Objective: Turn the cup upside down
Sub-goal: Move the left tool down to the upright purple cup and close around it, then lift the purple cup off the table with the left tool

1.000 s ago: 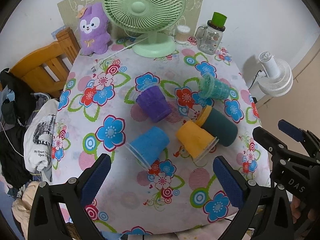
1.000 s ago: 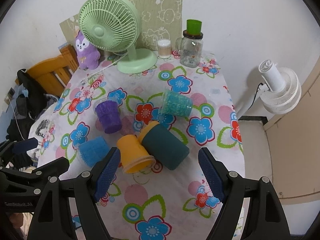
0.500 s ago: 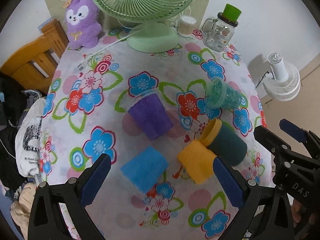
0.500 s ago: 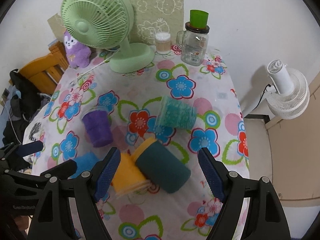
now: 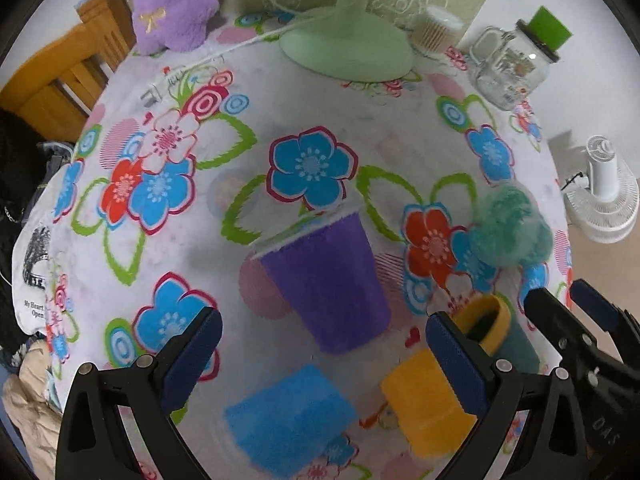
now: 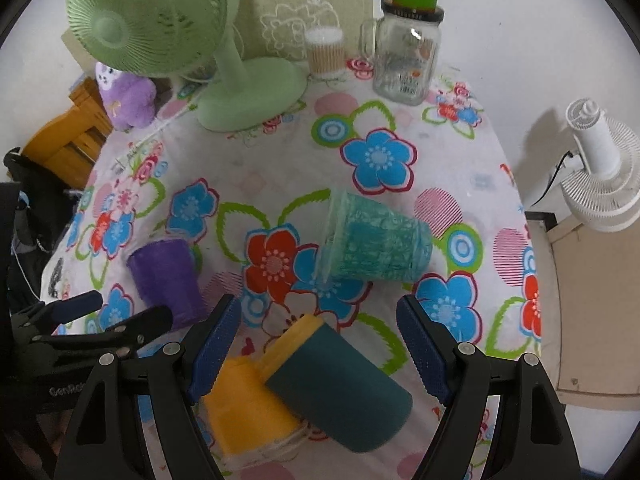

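Several cups lie on their sides on the floral tablecloth. A purple cup [image 5: 326,280] [image 6: 166,278] lies just ahead of my open, empty left gripper [image 5: 318,354]. A blue cup [image 5: 290,418] lies below it, between the fingers. A yellow cup [image 5: 426,404] [image 6: 246,404] and a dark green cup with a yellow rim [image 6: 336,388] [image 5: 500,334] lie touching. A translucent teal cup [image 6: 376,244] [image 5: 510,232] lies ahead of my open, empty right gripper [image 6: 318,340], which hovers over the dark green cup.
A green desk fan [image 6: 168,40], a purple plush toy [image 5: 172,4], a cotton swab jar [image 6: 324,50] and a glass jar with a green lid [image 6: 408,52] stand at the table's far edge. A wooden chair [image 5: 56,88] is left, a white floor fan [image 6: 596,164] right.
Both grippers have moved forward and lower over the table, so the cups appear larger and nearer. The left gripper now frames the purple cup. No cup has moved.
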`<action>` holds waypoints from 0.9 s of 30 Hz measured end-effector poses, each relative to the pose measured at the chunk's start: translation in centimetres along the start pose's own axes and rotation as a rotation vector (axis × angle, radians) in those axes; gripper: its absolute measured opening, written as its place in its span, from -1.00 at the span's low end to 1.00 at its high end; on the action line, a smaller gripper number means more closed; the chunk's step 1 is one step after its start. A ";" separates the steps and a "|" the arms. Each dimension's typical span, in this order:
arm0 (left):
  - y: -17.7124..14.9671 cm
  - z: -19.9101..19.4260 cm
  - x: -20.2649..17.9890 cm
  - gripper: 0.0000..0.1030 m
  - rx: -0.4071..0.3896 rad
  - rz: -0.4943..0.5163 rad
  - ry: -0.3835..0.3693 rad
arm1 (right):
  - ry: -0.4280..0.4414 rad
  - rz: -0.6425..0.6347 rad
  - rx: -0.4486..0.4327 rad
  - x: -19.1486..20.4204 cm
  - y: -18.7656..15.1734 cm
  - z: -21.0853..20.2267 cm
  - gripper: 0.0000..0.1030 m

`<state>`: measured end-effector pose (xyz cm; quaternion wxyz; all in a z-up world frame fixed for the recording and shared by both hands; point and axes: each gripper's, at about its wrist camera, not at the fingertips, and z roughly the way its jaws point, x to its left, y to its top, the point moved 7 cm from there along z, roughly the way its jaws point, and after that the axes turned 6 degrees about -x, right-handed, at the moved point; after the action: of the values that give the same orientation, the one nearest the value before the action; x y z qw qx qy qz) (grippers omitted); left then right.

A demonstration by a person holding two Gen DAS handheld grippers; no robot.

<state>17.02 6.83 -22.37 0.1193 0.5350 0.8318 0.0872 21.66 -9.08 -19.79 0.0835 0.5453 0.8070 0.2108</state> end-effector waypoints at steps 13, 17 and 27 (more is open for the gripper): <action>-0.1 4.6 0.1 0.62 0.019 -0.025 0.029 | -0.022 -0.015 0.048 -0.3 -0.6 3.7 0.60; 0.1 4.9 0.2 0.22 0.000 -0.023 0.036 | -0.017 -0.023 0.053 0.1 -0.8 4.0 0.60; 0.9 2.2 0.2 0.18 -0.069 0.077 0.015 | -0.007 -0.009 0.023 1.2 -1.1 1.3 0.60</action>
<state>18.36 7.44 -24.29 0.1279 0.5618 0.8079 0.1243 20.76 -8.00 -21.30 0.0811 0.5435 0.8114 0.1993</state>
